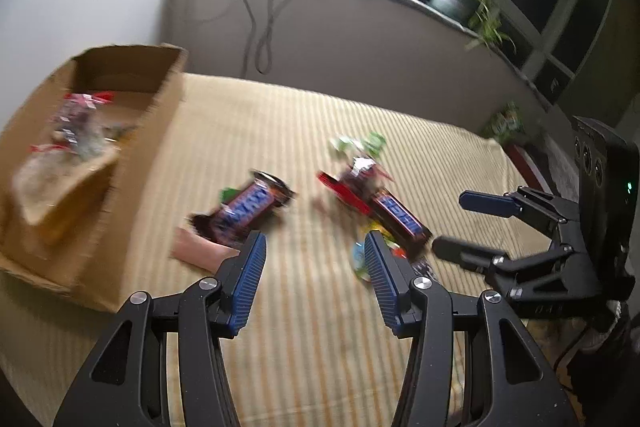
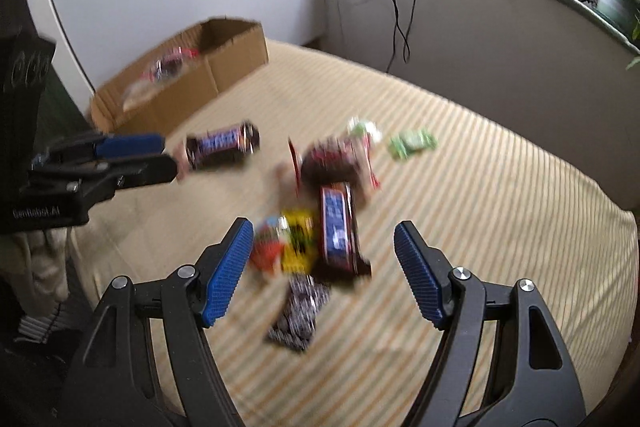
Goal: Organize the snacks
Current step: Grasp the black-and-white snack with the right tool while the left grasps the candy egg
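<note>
Meanwhile both hand-held grippers, left (image 1: 314, 247) and right (image 2: 324, 239), are hovering wide open and empty over the bed (image 2: 500, 195); snack bars (image 2: 338, 231) are lying mid-bed (blurred), cardboard box (image 1: 132, 163) sitting at its far-left corner.

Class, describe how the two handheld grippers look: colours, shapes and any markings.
Both the left gripper and the right gripper have black angular linkage arms with silver pivot bolts and ribbed blue pads on the jaws. The left one's body reads "GenRobot.AI"; the right one's housing shows round lenses and a green light.
</note>
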`<state>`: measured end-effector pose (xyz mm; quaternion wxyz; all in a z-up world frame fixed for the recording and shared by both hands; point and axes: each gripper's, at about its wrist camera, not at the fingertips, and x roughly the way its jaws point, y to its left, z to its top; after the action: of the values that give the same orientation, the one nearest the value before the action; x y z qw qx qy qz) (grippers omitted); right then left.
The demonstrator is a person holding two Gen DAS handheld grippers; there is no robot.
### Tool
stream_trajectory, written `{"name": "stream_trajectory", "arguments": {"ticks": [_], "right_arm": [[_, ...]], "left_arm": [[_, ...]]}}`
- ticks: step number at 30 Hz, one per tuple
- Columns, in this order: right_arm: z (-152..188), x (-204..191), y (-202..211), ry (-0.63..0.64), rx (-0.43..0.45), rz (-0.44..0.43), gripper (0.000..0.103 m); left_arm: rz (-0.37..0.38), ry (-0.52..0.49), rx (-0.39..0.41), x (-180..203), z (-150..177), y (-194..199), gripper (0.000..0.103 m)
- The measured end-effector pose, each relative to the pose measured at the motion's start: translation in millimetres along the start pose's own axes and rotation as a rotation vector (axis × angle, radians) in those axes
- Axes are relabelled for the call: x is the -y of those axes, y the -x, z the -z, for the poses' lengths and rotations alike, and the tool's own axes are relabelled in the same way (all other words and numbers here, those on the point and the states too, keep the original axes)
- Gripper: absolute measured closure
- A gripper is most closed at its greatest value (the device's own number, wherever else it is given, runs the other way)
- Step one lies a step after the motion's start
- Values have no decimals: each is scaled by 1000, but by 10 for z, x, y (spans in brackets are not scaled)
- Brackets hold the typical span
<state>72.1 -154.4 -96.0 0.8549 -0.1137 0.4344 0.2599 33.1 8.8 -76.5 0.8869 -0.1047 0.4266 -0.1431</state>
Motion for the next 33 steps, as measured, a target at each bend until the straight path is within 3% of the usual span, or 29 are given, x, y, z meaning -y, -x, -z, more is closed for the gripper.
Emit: {"name": "stream_trajectory", "arguments": {"ticks": [11, 16, 25, 28, 33], "right_arm": [[365, -59, -79, 18, -63, -28, 28], [417, -78, -151, 18, -82, -35, 42], [438, -59, -227, 14, -103, -42, 50], [436, -52, -253, 16, -108, -32, 59], [422, -38, -256, 18, -112, -23, 69]], "left_arm": [[45, -61, -103, 320, 105, -348, 52], [32, -79, -127, 366, 110, -463, 52], [28, -75, -152, 342, 112, -572, 53], [30, -78, -153, 354, 94, -601, 53], [25, -98, -146, 406, 98, -643, 68]]}}
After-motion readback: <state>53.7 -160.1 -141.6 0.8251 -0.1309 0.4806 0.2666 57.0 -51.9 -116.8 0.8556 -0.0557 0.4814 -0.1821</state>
